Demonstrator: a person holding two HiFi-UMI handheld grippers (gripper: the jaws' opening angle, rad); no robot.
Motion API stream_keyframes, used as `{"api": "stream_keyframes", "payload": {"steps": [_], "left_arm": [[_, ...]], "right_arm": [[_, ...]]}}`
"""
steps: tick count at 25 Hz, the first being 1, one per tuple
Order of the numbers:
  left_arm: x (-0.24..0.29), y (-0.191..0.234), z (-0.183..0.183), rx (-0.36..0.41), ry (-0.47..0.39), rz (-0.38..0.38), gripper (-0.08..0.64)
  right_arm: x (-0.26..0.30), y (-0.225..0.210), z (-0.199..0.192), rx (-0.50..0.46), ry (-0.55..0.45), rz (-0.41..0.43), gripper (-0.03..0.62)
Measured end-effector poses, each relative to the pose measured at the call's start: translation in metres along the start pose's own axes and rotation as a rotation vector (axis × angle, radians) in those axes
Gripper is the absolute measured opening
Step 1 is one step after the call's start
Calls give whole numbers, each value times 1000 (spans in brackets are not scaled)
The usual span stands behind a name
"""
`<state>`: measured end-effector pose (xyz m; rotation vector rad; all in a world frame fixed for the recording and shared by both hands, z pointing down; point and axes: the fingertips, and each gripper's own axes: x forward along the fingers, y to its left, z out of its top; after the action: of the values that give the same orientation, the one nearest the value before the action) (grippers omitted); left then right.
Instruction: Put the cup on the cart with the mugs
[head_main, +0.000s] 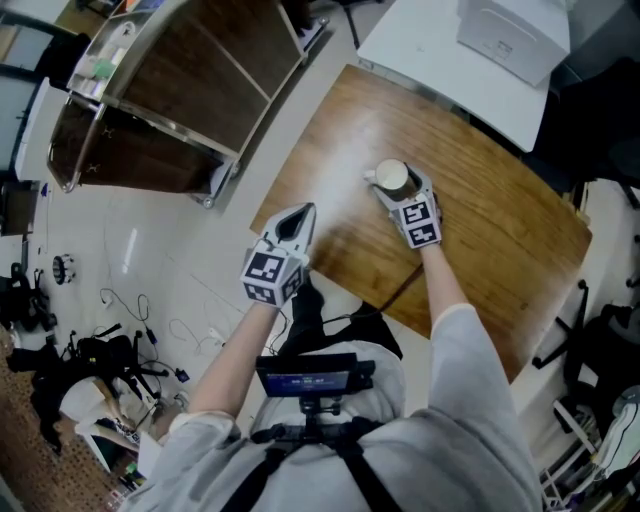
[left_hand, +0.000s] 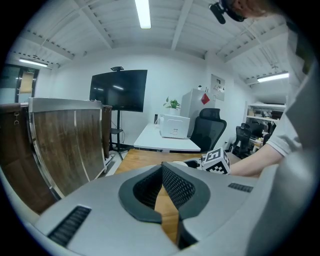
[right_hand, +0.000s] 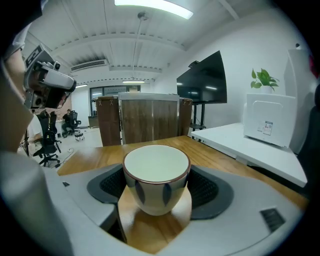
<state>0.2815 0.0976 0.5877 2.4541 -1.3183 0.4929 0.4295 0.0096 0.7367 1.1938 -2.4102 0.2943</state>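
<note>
A pale cup (head_main: 392, 176) with dark blue leaf marks and a brown rim (right_hand: 156, 175) stands upright on the wooden table (head_main: 480, 240). My right gripper (head_main: 395, 190) reaches over the table, and its pads sit against both sides of the cup (right_hand: 156, 186). My left gripper (head_main: 300, 212) hovers at the table's near left edge, empty, with its fingertips meeting (left_hand: 162, 167). The cart (head_main: 180, 90), with dark wood shelves in a metal frame, stands on the floor to the far left (left_hand: 65, 145). No mugs show on it.
A white table (head_main: 420, 40) with a white box-shaped device (head_main: 510, 40) adjoins the wooden table's far side. Cables and bags (head_main: 110, 350) litter the floor at left. Office chairs (head_main: 600, 380) stand at the right.
</note>
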Motion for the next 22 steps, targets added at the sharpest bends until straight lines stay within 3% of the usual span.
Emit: {"api": "stream_keyframes", "payload": {"steps": [13, 22], "left_arm": [[-32, 11, 25, 2, -56, 2, 3], [-70, 37, 42, 10, -115, 27, 3]], "right_arm": [[-80, 43, 103, -24, -83, 8, 390], [-141, 99, 155, 19, -69, 8, 390]]}}
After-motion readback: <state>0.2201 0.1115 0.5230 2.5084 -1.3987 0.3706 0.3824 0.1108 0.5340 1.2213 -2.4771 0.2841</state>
